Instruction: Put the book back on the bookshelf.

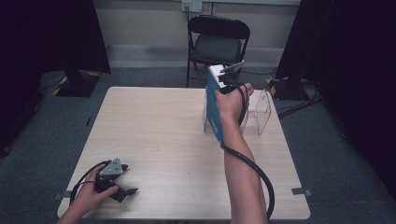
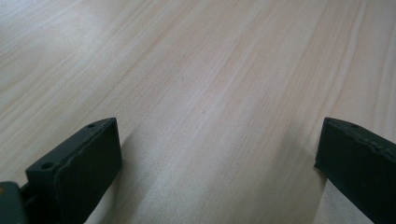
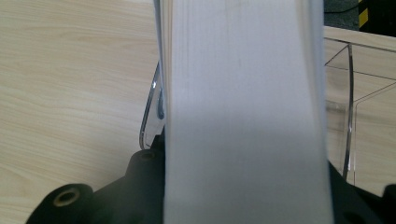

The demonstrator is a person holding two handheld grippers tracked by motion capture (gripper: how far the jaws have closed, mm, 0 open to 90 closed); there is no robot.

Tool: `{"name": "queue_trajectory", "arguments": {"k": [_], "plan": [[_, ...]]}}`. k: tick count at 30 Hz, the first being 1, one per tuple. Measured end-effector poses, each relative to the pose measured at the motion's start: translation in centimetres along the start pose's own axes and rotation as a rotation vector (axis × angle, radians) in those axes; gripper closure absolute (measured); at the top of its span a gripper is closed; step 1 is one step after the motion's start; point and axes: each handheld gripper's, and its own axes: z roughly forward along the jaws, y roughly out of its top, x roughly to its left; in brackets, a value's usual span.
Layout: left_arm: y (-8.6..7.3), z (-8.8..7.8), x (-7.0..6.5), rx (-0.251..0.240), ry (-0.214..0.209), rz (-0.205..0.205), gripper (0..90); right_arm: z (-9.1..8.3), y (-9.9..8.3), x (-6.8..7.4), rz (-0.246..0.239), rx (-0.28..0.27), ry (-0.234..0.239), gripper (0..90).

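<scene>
tool: clamped on white book edge (image 3: 245,116) | behind: clear acrylic stand (image 3: 348,107) | surface: wooden table (image 3: 70,84)

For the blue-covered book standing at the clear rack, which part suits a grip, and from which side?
Its top edge, from above: the book stands upright at the clear rack, its narrow thickness fitting between the jaws. The right gripper already clamps it across the white page block.

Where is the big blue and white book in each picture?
High view: the book stands upright at the table's far right, held in the right gripper, at the left wall of the clear stand.
Left gripper view: bare table top between two open black jaws.
Right gripper view: the book's white page edge runs down the middle.
Shared landmark: the light wooden table.
</scene>
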Motion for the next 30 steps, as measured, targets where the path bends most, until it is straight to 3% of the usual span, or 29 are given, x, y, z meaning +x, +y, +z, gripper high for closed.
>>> {"name": "queue_trajectory", "arguments": {"k": [10, 16, 20, 23, 30], "plan": [[0.0, 0.0, -0.1, 0.001, -0.002, -0.002, 0.0, 0.4, 0.3, 0.0, -0.021, -0.007, 0.001, 61.6], [-0.1, -0.1, -0.3, -0.002, 0.0, -0.004, 0.0, 0.2, 0.0, -0.4, -0.009, -0.016, 0.035, 60.1], [-0.1, -0.1, -0.3, 0.001, 0.0, -0.003, 0.0, -0.1, -0.1, -0.6, -0.033, -0.065, 0.059, 53.6], [-0.1, -0.1, -0.4, 0.003, 0.0, -0.004, 0.0, -0.4, -0.2, -0.9, -0.015, -0.068, 0.086, 47.9], [-0.1, -0.1, -0.5, 0.002, -0.001, -0.005, 0.0, -1.1, -0.8, -1.1, -0.022, -0.09, 0.074, 41.1]]}}
